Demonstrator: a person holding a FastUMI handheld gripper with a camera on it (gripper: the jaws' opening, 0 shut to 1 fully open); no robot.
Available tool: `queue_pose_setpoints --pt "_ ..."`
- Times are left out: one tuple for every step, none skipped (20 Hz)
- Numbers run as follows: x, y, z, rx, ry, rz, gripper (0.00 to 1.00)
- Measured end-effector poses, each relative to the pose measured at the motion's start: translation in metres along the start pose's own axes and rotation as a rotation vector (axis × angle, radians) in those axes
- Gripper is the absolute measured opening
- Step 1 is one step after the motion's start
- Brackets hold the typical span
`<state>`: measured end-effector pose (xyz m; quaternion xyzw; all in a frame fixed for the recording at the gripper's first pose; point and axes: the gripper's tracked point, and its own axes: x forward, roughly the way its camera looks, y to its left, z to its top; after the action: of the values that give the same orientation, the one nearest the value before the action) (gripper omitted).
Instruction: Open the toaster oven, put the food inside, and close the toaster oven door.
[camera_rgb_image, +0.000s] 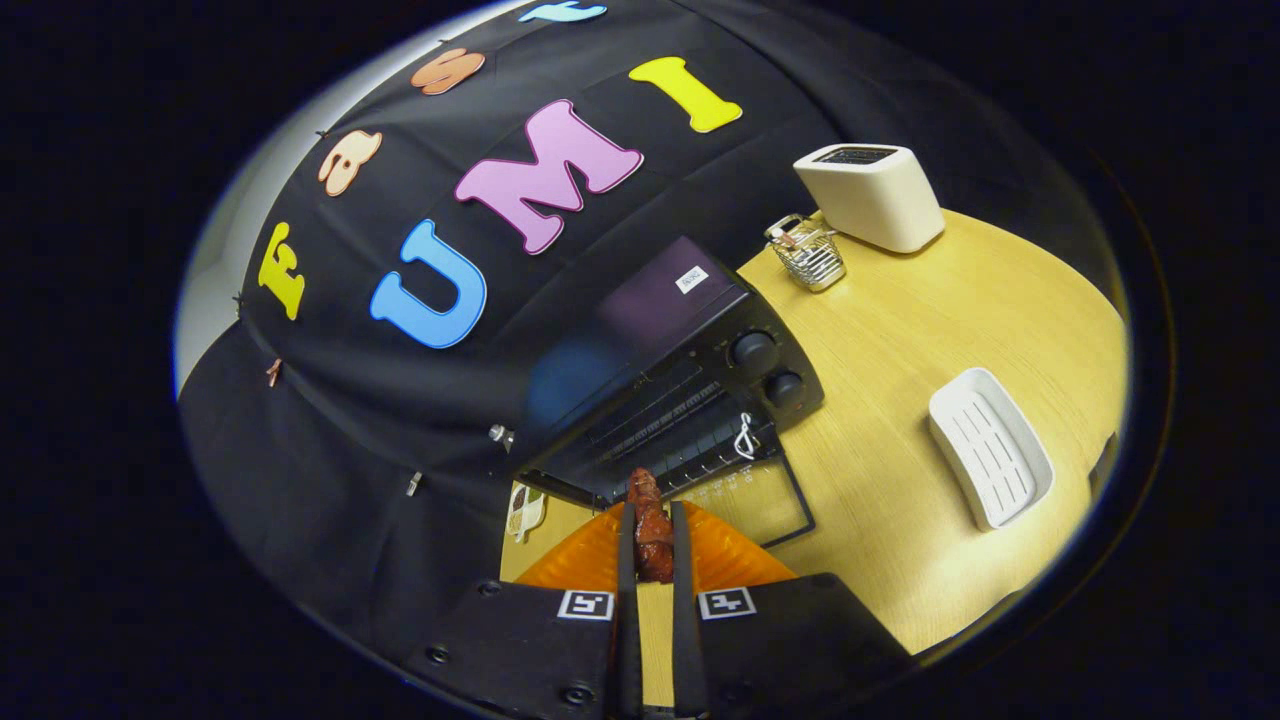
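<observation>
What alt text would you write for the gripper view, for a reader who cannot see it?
The gripper is shut on a reddish-brown piece of food, held just before the open black toaster oven, whose glass door lies folded down. Beyond on the wooden table stand a white toaster, a wire basket and a white tray.

Wooden table (oven, toaster, tray)

The gripper has two narrow, straight fingers running forward side by side from a broad dark body. Each half of that body carries a square black-and-white marker tag near the fingers, and round screws stud its near surface.
</observation>
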<state>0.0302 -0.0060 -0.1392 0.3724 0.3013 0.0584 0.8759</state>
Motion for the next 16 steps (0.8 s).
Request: queue_pose_setpoints --pt "0.009 0.004 0.001 0.003 -0.011 0.006 0.16" --pt "0.020 0.006 0.003 0.006 -0.021 0.008 0.16" --pt "0.033 0.008 0.002 0.009 -0.030 0.007 0.16" --pt "0.054 0.008 0.008 0.006 -0.028 0.011 0.16" --pt "0.057 0.006 0.000 0.005 -0.031 0.013 0.16" --pt "0.070 0.005 0.001 0.006 -0.042 0.013 0.16" --pt "0.079 0.003 0.003 0.010 -0.061 0.008 0.16" --pt "0.090 0.000 0.005 0.017 -0.084 0.003 0.16" --pt "0.098 -0.001 0.006 0.028 -0.106 0.000 0.16" --pt "0.106 -0.002 0.007 0.034 -0.127 0.001 0.16" --pt "0.113 -0.003 0.007 0.038 -0.145 -0.003 0.16" --pt "0.121 -0.005 0.007 0.040 -0.163 -0.004 0.16" --pt "0.135 -0.006 0.014 0.043 -0.180 -0.006 0.16" --pt "0.142 -0.010 0.015 0.047 -0.195 -0.013 0.16" --pt "0.142 -0.014 0.006 0.055 -0.208 -0.029 0.16" --pt "0.147 -0.020 0.006 0.068 -0.225 -0.048 0.16"
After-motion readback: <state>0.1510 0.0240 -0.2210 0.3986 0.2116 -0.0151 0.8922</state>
